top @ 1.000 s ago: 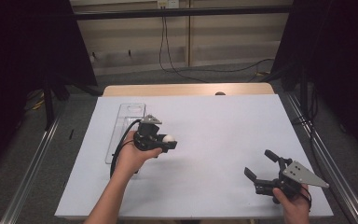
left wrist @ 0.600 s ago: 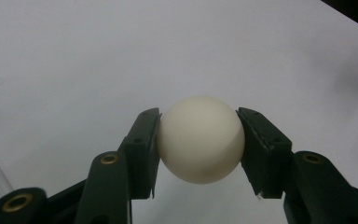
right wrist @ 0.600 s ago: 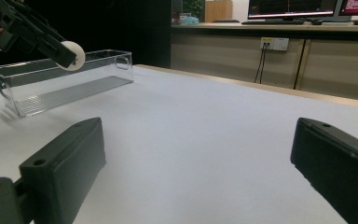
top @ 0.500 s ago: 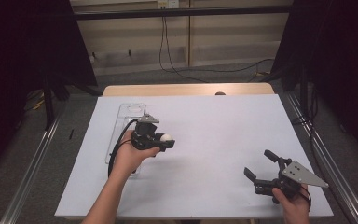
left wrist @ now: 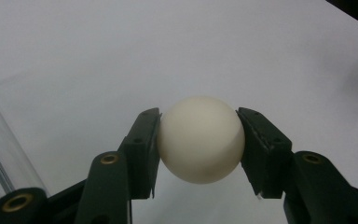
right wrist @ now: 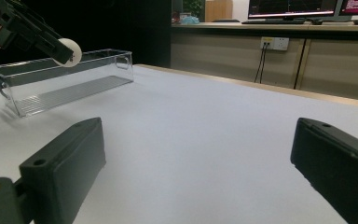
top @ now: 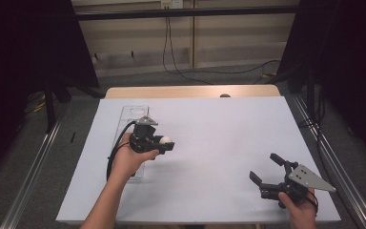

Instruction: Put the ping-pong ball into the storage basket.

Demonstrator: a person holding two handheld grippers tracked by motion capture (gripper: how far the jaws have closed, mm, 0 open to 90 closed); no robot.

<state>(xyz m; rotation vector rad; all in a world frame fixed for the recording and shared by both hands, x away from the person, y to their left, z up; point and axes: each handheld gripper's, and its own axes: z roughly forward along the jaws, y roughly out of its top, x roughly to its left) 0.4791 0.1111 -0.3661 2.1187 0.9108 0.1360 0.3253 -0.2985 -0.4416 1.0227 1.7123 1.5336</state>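
- A clear plastic bin (top: 134, 114), long and narrow with a ribbed floor, lies at centre left of the high view on the white bench (top: 228, 143); the right gripper view shows the bin (right wrist: 60, 84) with nothing in it.
- The ball (left wrist: 200, 138) is smooth, matte and cream-white, unmarked on its visible side.
- The left gripper (top: 161, 144) clenches the ball (top: 166, 140) between its jaws, raised off the bench just right of the bin.
- The right gripper (top: 266, 168), at lower right of the high view, is released, with its jaws spread wide and nothing between them.
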